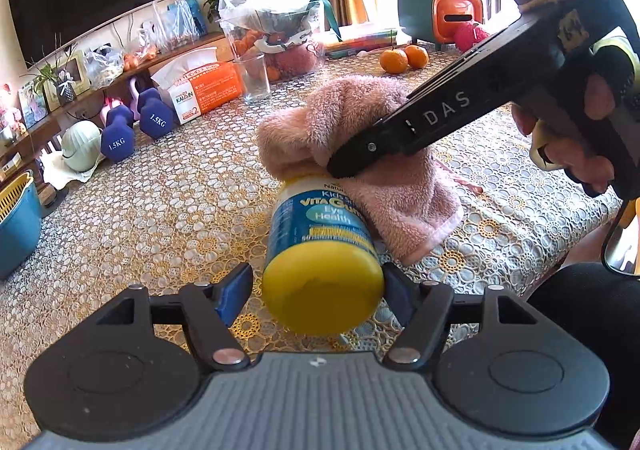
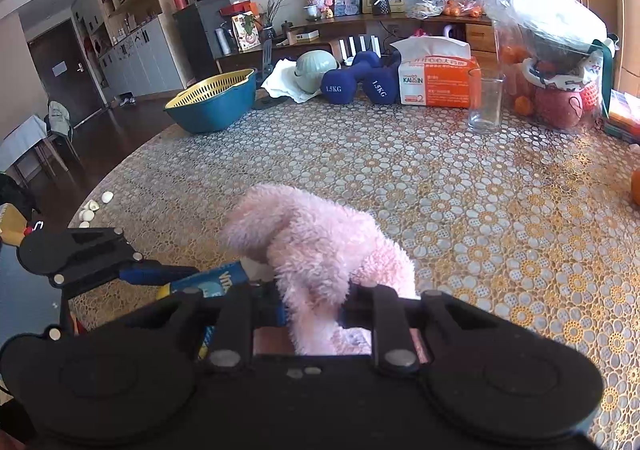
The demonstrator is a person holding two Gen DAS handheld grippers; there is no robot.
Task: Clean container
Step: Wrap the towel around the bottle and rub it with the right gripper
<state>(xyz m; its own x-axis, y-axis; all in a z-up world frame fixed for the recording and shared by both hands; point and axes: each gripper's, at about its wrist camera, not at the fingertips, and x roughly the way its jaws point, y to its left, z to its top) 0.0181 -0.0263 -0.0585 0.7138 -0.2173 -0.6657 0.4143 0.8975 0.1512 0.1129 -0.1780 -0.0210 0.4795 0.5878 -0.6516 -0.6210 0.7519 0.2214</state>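
Observation:
A blue vitamin bottle [image 1: 320, 226] with a yellow cap [image 1: 322, 290] lies on the lace-patterned tablecloth [image 1: 168, 209], cap toward the left wrist camera. My left gripper [image 1: 316, 286] straddles the cap with its jaws open; the left blue pad [image 1: 236, 290] stands clear of the cap, and the right pad sits close beside it. A fluffy pink cloth [image 1: 360, 121] is draped over the bottle's far end. My right gripper [image 2: 312, 306] is shut on the pink cloth [image 2: 312, 242] and presses it against the bottle [image 2: 218, 282]. A hand [image 1: 560, 137] holds that gripper.
An empty glass [image 1: 254, 75], an orange tissue box [image 1: 204, 87], two blue dumbbells [image 1: 120, 133] and a bagged fruit basket [image 1: 276, 21] stand at the back. A blue basin [image 2: 212, 101] sits at the far left, two oranges [image 1: 402, 57] at the back right. The table edge [image 1: 560, 246] runs close on the right.

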